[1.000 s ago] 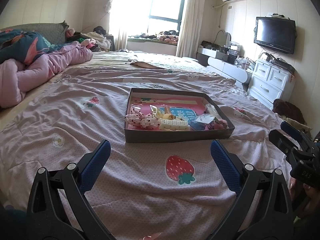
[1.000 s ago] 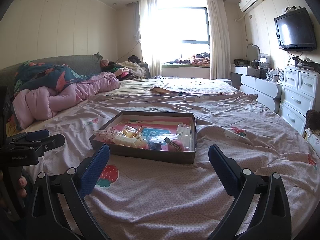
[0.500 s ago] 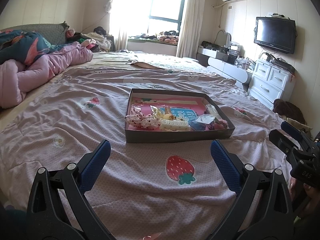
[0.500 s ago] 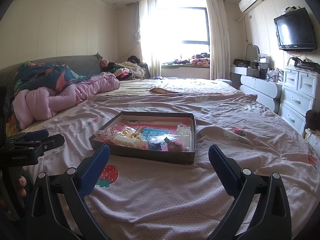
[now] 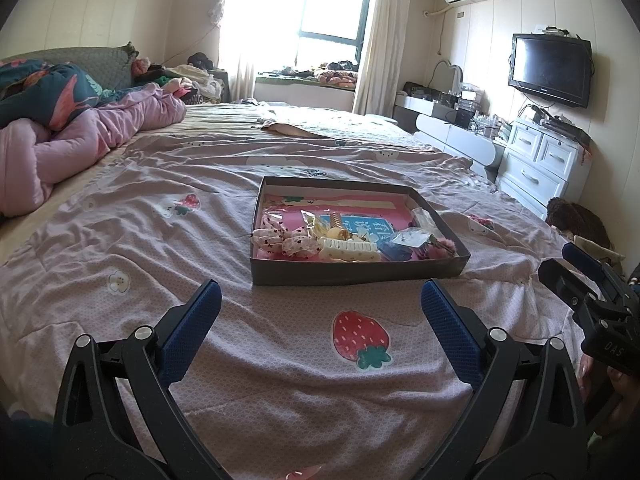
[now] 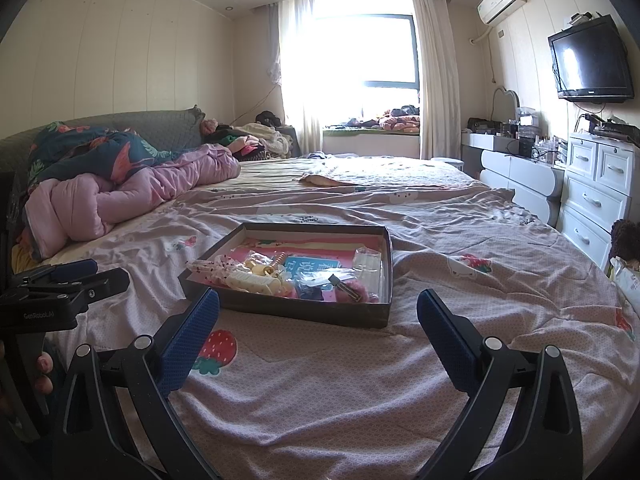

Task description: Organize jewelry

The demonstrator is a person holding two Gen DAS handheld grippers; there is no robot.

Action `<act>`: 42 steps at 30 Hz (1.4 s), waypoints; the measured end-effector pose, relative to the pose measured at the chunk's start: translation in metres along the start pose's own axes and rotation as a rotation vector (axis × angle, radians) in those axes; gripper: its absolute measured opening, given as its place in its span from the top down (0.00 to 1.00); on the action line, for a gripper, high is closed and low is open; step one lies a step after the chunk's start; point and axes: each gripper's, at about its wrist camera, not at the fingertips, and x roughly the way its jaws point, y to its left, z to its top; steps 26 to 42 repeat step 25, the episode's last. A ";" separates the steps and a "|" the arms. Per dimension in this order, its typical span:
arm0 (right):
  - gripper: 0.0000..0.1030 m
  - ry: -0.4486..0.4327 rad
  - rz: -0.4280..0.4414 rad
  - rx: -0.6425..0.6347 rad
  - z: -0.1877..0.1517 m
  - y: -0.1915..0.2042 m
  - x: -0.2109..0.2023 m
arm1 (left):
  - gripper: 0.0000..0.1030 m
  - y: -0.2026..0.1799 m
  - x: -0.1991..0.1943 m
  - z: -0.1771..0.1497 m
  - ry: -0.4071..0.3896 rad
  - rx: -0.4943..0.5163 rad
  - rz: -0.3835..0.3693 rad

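A shallow dark box (image 5: 352, 274) (image 6: 304, 314) lies on the bed ahead of both grippers. It holds a cream claw clip (image 5: 350, 249) (image 6: 252, 282), spotted pink hair bows (image 5: 280, 240), a gold spiral piece (image 5: 336, 222), small clear bags (image 5: 408, 237) and a pink fluffy piece (image 5: 442, 246). My left gripper (image 5: 320, 332) is open and empty, short of the box. My right gripper (image 6: 318, 336) is open and empty, just short of the box's near wall. Each gripper also shows at the edge of the other's view.
The pink bedspread (image 5: 248, 364) with strawberry prints covers the bed. Rolled pink and teal quilts (image 5: 80, 128) lie at the far left. White drawers (image 5: 540, 160) and a wall TV (image 5: 550, 70) stand at the right.
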 end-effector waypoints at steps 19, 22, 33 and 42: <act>0.06 0.011 -0.009 0.041 0.003 -0.009 0.004 | 0.11 0.017 0.003 0.002 0.002 -0.063 0.044; 0.06 0.039 -0.101 0.098 0.015 -0.037 0.020 | 0.11 0.042 0.020 0.016 0.038 -0.109 0.115; 0.06 0.134 -0.239 0.236 0.033 -0.097 0.057 | 0.11 0.082 0.044 0.038 0.060 -0.150 0.232; 0.06 0.134 -0.239 0.236 0.033 -0.097 0.057 | 0.11 0.082 0.044 0.038 0.060 -0.150 0.232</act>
